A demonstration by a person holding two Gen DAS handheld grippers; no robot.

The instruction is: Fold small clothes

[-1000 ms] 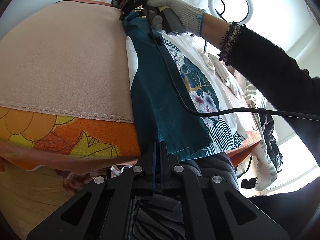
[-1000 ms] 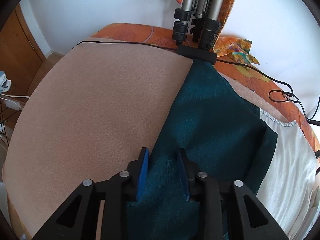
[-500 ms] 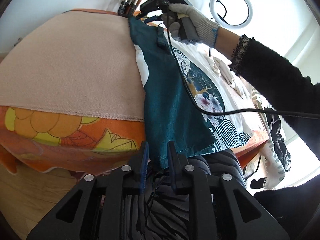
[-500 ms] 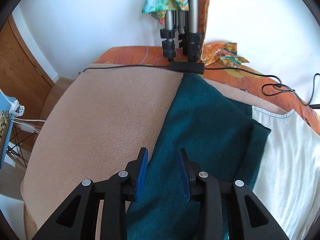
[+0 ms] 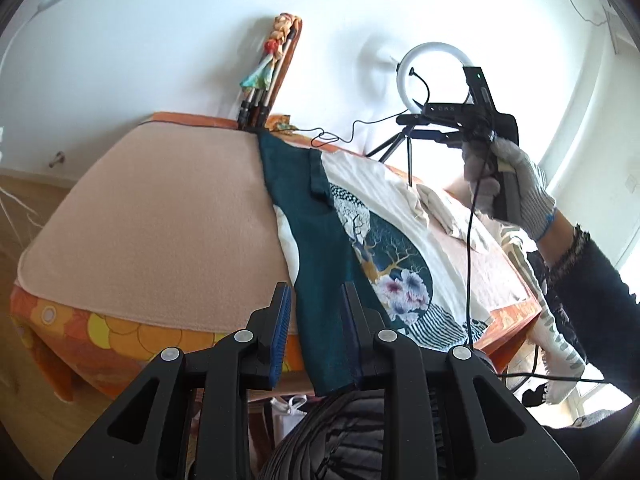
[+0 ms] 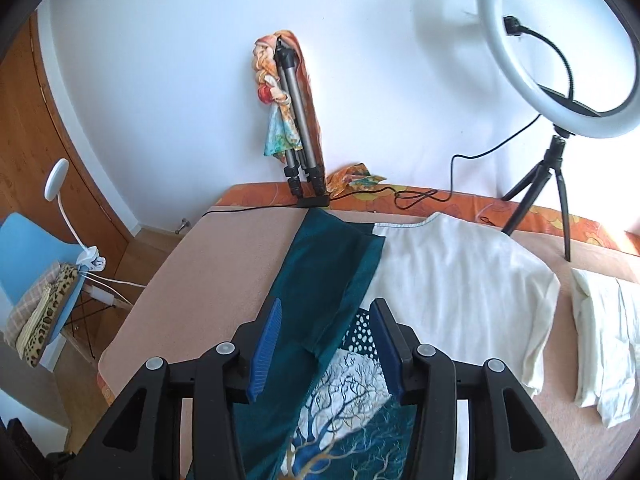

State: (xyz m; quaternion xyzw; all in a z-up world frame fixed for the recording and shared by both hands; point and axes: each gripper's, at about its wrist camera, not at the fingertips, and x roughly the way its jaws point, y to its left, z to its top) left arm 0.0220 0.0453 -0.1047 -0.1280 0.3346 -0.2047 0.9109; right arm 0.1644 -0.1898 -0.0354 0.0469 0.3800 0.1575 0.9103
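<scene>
A white T-shirt (image 6: 460,280) with a teal tree print lies flat on the peach blanket (image 6: 240,264). Its teal side part (image 5: 316,260) is folded over the shirt in a long strip that hangs over the near table edge. My left gripper (image 5: 314,320) is open and empty, just above the strip's near end. My right gripper (image 6: 326,344) is open and empty, raised above the folded teal strip (image 6: 320,280). In the left wrist view the right gripper (image 5: 448,124) is held high in a gloved hand, clear of the shirt.
A ring light on a tripod (image 6: 560,60) stands at the back right. A folded tripod with a cloth (image 6: 292,120) leans on the wall. A crumpled white garment (image 6: 604,340) lies to the right. A blue chair (image 6: 36,272) with a clip lamp stands left of the table.
The left gripper opened, let go of the teal hem and pulled back. The right gripper opened wider and lifted up and away from the teal strip, which now lies flat.
</scene>
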